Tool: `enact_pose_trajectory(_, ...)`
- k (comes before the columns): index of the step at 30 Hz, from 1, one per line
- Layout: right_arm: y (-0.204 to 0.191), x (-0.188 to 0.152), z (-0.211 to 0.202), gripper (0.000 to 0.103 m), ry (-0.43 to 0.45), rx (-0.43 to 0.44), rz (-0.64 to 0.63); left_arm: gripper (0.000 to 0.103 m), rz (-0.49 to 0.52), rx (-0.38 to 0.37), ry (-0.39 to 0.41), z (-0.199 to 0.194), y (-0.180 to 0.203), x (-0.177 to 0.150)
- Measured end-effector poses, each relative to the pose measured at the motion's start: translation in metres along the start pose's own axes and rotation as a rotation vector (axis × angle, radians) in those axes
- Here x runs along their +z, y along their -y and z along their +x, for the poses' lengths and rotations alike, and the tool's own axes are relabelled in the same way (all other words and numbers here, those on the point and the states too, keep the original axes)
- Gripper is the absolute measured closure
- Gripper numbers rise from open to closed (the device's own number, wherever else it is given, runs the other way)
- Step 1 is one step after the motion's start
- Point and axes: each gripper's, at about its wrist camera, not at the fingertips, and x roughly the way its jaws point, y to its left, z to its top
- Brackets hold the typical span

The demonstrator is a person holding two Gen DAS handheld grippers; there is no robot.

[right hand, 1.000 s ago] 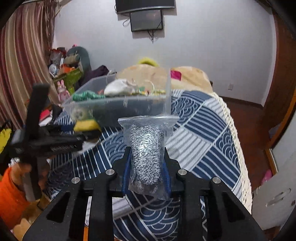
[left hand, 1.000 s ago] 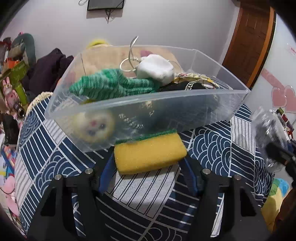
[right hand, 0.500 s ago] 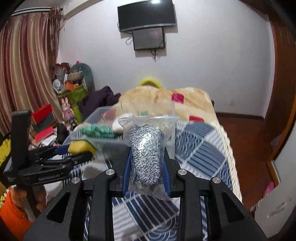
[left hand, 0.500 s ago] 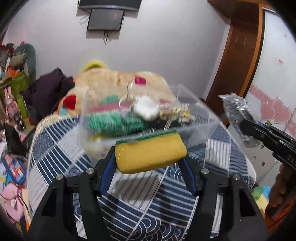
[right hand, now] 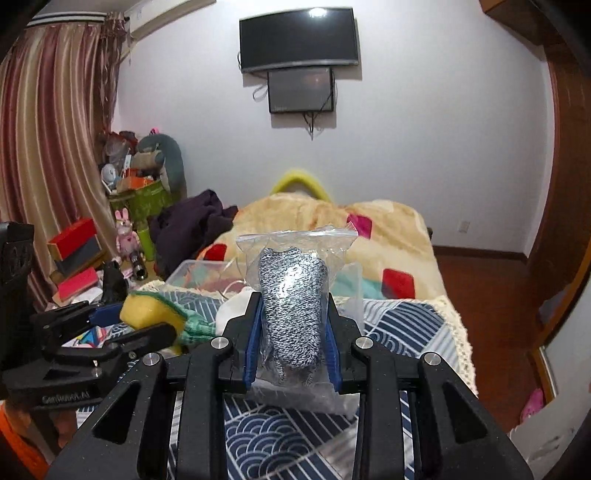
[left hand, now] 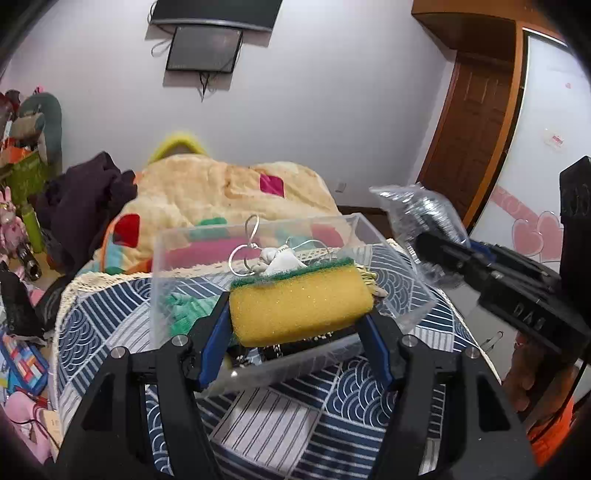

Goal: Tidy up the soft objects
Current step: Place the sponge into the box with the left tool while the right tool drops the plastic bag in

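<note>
White walls close off the far side of a bedroom, with a dark television (right hand: 299, 35) and a smaller screen (right hand: 301, 90) mounted one above the other, striped curtains (right hand: 48, 155) on the left and a wooden door (left hand: 469, 136) on the right. Nearer lies a bed under a cream blanket (left hand: 221, 195) with coloured patches, and nearest of all a blue and white patterned cloth (left hand: 280, 417) covers the surface. On that cloth stands a clear plastic bin (left hand: 402, 266), holding a green knitted piece (left hand: 184, 310), a white soft item (left hand: 284, 262) and loops of silver wire (left hand: 247, 247). The left claw (left hand: 299, 314) is clamped on a yellow sponge (left hand: 299, 306) with a green scouring layer along its far edge; the sponge is held above the near part of the bin, its blue-lined fingers (left hand: 214, 332) pressing both ends. The right claw (right hand: 291, 325) is clamped on a clear zip bag (right hand: 295, 240) containing black and white speckled yarn (right hand: 291, 295), which stands upright between the blue pads, raised over the cloth to the right of the bin. In the left wrist view that bag (left hand: 421, 221) appears at the right, just beside the bin's right wall. In the right wrist view the sponge (right hand: 147, 310) and its claw sit at the left, in front of the bin (right hand: 195, 273).
</note>
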Motion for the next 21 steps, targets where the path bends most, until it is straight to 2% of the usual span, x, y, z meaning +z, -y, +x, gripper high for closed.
enact_pose_trajectory(9, -0.003, -0.017, 0.047, 0.076, -0.139, -0.014, -0.026, 0.039, 0.016, 0.029, -0.094, 0.049, -0.003, -0.003)
enact_pose_trajectory(12, -0.004, -0.021, 0.053, 0.076, -0.167, -0.002, -0.038, 0.039, 0.036, 0.046, -0.104, 0.055, -0.001, -0.008)
enact_pose_trajectory(14, -0.003, -0.022, 0.054, 0.075, -0.172, -0.013, -0.051, 0.035, 0.05, 0.047, -0.106, 0.054, 0.002, -0.011)
enact_pose_trajectory(17, -0.003, -0.023, 0.051, 0.07, -0.183, -0.018, -0.061, 0.028, 0.052, 0.064, -0.094, 0.052, 0.001, -0.013)
enact_pose_trajectory(19, 0.0, -0.022, 0.047, 0.059, -0.182, -0.012, -0.049, 0.027, 0.038, 0.047, -0.099, 0.049, -0.002, -0.013)
enact_pose_trajectory(21, 0.002, -0.019, 0.039, 0.053, -0.161, -0.011, -0.04, 0.027, 0.023, 0.035, -0.097, 0.043, -0.003, -0.014)
